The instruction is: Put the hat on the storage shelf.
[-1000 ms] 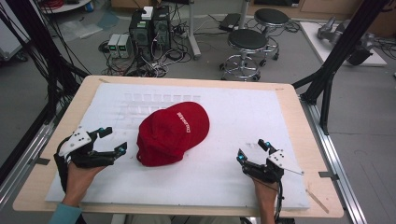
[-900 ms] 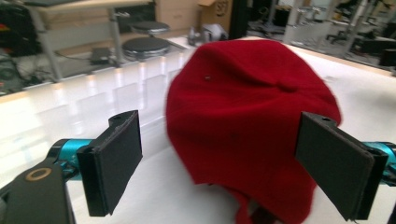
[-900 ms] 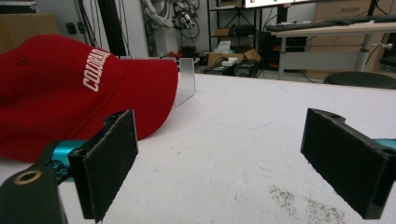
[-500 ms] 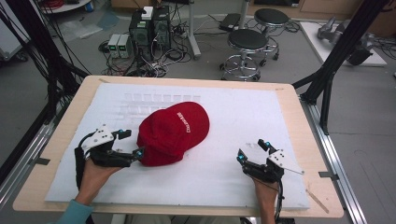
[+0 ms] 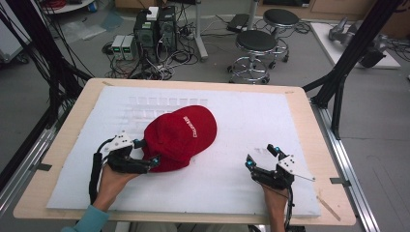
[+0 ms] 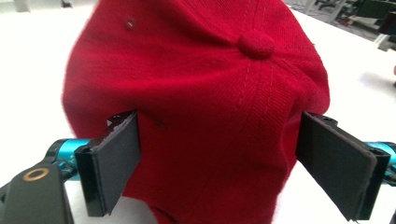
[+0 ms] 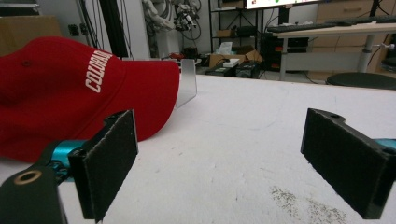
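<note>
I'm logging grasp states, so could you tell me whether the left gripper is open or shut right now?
Open. The left gripper has its jaws spread wide on either side of the red cap, not yet pinching it.

The red cap (image 6: pixel 205 107) is flanked by the left gripper (image 6: pixel 219 163), jaws spread, seemingly not yet touching.

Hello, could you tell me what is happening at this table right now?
A person is working at a table with a hand-held gripper in each hand. The left hand-held gripper is at the back of a red cap that lies on a white foam mat; its jaws are open on either side of the cap's rear, not clamped. The right hand-held gripper rests open on the mat, apart from the cap, with nothing between its jaws.
</note>
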The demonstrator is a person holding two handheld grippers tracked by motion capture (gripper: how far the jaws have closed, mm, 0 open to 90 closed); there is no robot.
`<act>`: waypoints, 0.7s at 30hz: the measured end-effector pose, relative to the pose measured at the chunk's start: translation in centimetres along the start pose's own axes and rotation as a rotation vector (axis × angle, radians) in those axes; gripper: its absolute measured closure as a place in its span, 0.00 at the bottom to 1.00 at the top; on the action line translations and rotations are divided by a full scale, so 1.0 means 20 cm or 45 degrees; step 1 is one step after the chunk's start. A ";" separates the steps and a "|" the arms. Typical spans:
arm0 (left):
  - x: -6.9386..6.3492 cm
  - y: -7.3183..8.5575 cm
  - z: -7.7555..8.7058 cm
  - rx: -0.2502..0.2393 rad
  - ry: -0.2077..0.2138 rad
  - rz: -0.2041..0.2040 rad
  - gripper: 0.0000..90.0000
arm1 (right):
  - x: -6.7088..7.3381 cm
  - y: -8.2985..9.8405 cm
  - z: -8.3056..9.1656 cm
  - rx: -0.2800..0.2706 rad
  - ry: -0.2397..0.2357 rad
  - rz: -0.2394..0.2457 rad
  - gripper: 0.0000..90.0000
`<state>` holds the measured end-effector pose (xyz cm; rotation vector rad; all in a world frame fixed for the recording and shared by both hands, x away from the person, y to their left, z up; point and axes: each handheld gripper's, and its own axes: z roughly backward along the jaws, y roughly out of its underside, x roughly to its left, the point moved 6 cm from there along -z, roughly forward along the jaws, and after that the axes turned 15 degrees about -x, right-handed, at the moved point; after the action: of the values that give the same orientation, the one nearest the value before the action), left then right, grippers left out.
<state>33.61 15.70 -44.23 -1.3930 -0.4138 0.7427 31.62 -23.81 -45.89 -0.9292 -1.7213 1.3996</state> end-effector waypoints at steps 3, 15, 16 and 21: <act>0.00 0.01 -0.01 0.014 -0.005 -0.002 0.19 | 0.00 0.00 0.00 0.002 -0.001 -0.005 0.11; -0.01 0.02 -0.04 -0.010 0.078 0.065 0.62 | 0.00 0.00 0.00 0.002 0.003 -0.007 0.11; -0.01 0.02 -0.05 -0.015 0.082 0.078 0.65 | 0.00 0.00 0.00 0.002 0.002 -0.007 0.11; -0.02 0.00 -0.03 -0.032 0.114 0.092 0.87 | 0.00 0.00 0.00 -0.001 0.003 -0.009 0.11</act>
<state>33.68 14.92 -44.27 -1.4656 -0.3049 0.7329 31.58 -23.83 -45.89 -0.9235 -1.7220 1.3931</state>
